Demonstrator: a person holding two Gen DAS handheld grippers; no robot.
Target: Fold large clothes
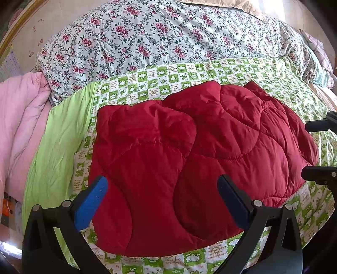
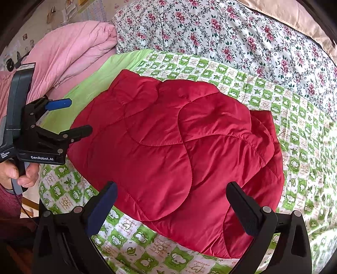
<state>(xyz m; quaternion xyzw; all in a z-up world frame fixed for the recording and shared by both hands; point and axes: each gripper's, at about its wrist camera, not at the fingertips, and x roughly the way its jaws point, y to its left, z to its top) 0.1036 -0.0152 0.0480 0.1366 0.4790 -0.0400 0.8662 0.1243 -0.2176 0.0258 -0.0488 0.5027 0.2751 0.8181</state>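
A red quilted jacket [image 1: 189, 160] lies folded and flat on a green-and-white checked sheet [image 1: 189, 71]; it also shows in the right wrist view [image 2: 179, 151]. My left gripper [image 1: 162, 185] is open and empty, its blue-padded fingers held just above the jacket's near edge; it also shows at the left of the right wrist view [image 2: 81, 117]. My right gripper [image 2: 171, 191] is open and empty over the jacket's near right part. Its black fingers [image 1: 320, 124] show at the right edge of the left wrist view.
A floral quilt [image 1: 158, 35] is bunched along the far side of the bed. A pink quilt [image 1: 23, 126] lies at the left, with a plain lime sheet edge [image 1: 61, 143] beside it. A tan blanket [image 2: 294, 19] lies at the far right.
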